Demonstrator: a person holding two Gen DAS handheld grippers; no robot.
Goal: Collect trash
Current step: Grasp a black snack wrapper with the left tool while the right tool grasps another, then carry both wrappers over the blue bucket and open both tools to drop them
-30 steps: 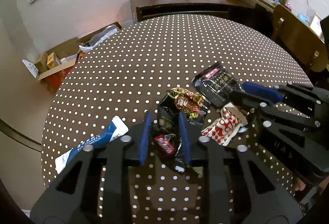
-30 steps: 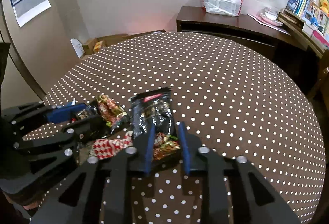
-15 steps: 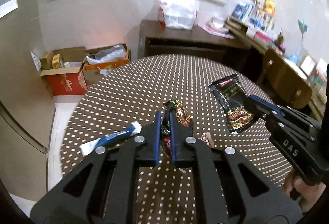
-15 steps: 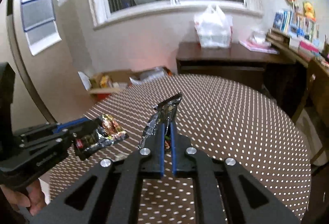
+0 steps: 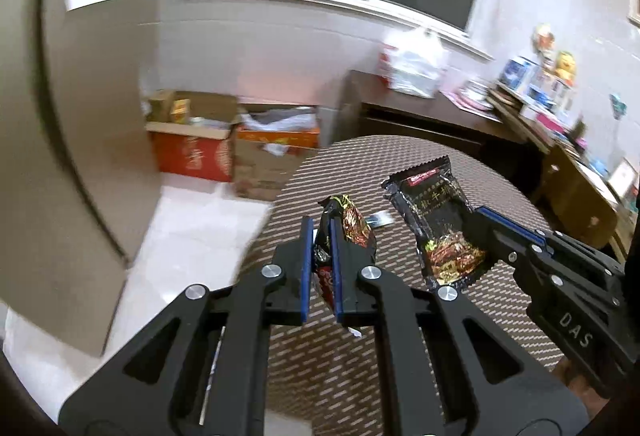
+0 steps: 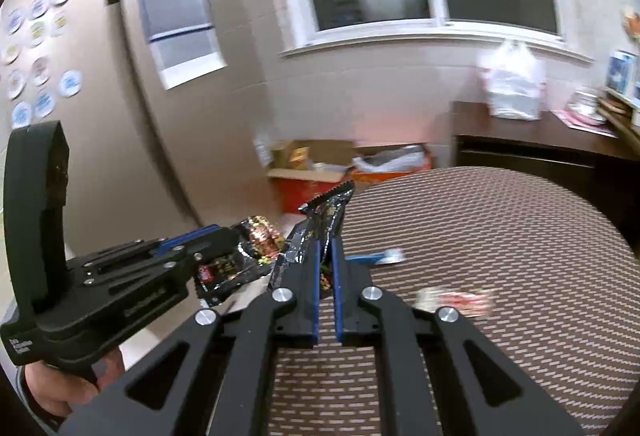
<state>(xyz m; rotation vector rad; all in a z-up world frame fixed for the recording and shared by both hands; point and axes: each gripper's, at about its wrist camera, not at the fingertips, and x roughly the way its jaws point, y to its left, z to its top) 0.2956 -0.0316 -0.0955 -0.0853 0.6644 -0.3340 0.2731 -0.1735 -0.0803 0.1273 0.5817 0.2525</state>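
The left gripper [image 5: 320,232] is clamped on a crumpled black candy wrapper [image 5: 352,224] with red and gold print, held in the air above the near rim of the round table [image 5: 400,164], which wears a brown cloth with pale dots smeared by motion blur. A red patch low on this wrapper carries white lettering too blurred to read.

At about 3 o'clock from it in the left wrist view, the right gripper [image 6: 326,252] pinches a larger black snack packet [image 5: 434,204], also lifted clear of the cloth. The packet has a serrated top edge, a red band with small white letters that cannot be made out, a column of gold Chinese characters, and a picture of reddish food near its bottom. White letters "DAS" are readable on the body of the right gripper.

On the table lie two more pieces: a blue and white wrapper [image 6: 376,257] at roughly 1 o'clock from the right gripper's tips, and a red and white checked wrapper [image 6: 454,301] at about 3 o'clock, both blurred.

On the floor by the wall, at 11 o'clock in the left wrist view, stand open cardboard boxes [image 5: 192,140]; the red one bears pale characters too soft to read. A white plastic bag [image 5: 412,68] sits on a dark wooden sideboard [image 5: 440,112].
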